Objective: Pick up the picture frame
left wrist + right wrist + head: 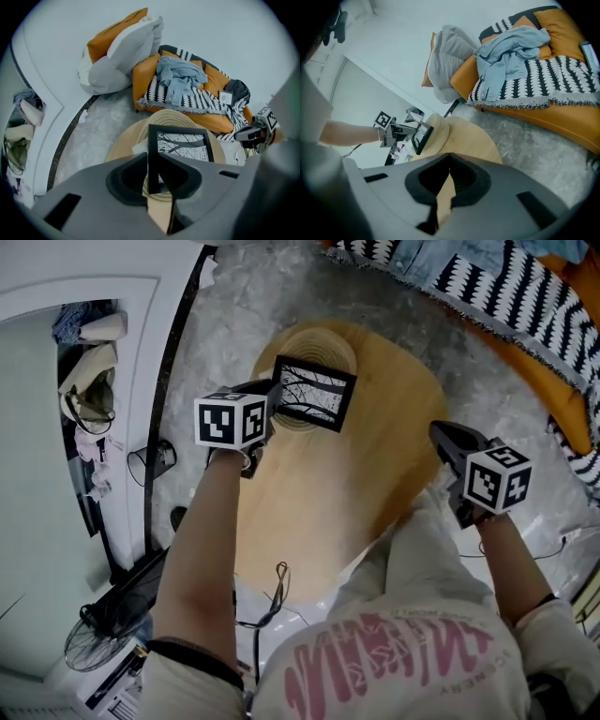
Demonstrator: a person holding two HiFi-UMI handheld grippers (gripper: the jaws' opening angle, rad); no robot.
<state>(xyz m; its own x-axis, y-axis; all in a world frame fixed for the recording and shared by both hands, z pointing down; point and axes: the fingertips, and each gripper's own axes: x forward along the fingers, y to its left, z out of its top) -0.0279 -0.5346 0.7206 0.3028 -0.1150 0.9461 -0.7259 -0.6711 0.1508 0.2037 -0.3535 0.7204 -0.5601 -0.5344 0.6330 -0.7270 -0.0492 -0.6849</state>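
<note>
The picture frame [314,393], black with a bare-branch print, stands tilted over a woven straw hat [319,338] at the far end of the oval wooden table [375,484]. My left gripper [272,407] is at the frame's left side. In the left gripper view, the frame's left bar [153,150] runs between the jaws and both pads press on it, so the left gripper [153,159] is shut on it. My right gripper [441,433] hovers by the table's right edge, well away from the frame. Its jaws meet at the tips with nothing between them [449,158].
An orange sofa [562,399] with a black-and-white striped blanket [506,287] stands beyond the table on the right, with cushions [117,56] to its left. A fan [103,634] and a cable [277,582] lie on the floor at the near left. The white wall [56,268] curves along the left.
</note>
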